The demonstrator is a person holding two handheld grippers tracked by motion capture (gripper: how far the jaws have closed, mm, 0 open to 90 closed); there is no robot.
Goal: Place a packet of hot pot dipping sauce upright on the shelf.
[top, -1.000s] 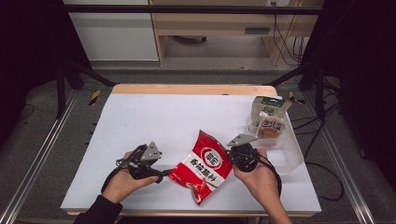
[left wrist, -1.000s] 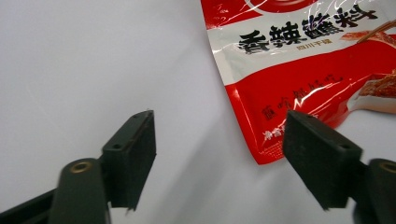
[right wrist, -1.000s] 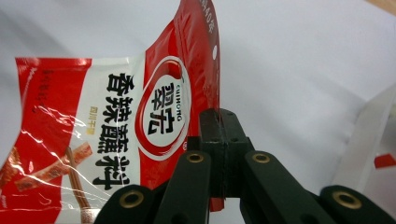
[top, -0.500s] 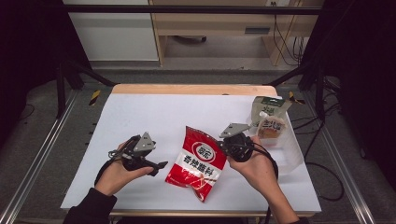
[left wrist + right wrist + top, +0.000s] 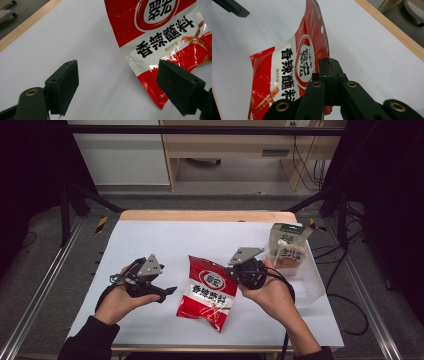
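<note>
A red and white seasoning packet (image 5: 209,290) with black Chinese print lies near the front middle of the white table (image 5: 150,245). My right gripper (image 5: 239,272) is shut on the packet's upper right edge; in the right gripper view the jaws (image 5: 329,67) pinch the red edge of the packet (image 5: 287,67), which stands up slightly. My left gripper (image 5: 167,292) is open just left of the packet, not touching it. In the left gripper view the gripper (image 5: 117,82) has bare table between its jaws, and the packet (image 5: 162,37) passes behind the right jaw.
A clear plastic bin (image 5: 312,280) stands at the table's right side with a green and white pouch (image 5: 286,247) upright in it. A wooden strip (image 5: 200,215) runs along the far edge. Dark floor and metal rails surround the table.
The right gripper has carried the packet's edge away from the person, turning the packet more upright. The left gripper has drawn slightly left, apart from the packet.
</note>
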